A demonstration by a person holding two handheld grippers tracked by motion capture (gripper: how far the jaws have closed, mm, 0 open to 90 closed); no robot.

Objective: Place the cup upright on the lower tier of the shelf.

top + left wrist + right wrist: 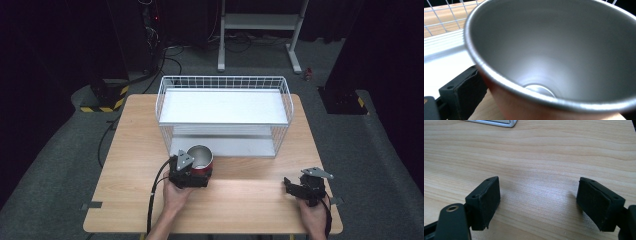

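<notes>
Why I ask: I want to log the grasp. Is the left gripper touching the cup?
Touching. In the left gripper view, a black jaw pad presses against the red outer wall of the cup; the high view shows the left gripper closed around it.

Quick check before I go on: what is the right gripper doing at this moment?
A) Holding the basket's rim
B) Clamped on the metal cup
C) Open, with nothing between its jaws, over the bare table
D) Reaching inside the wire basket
C: in the right gripper view the right gripper has its jaws spread wide with only the wooden table between them; the red metal cup sits at the left gripper, in front of the wire basket.
</notes>
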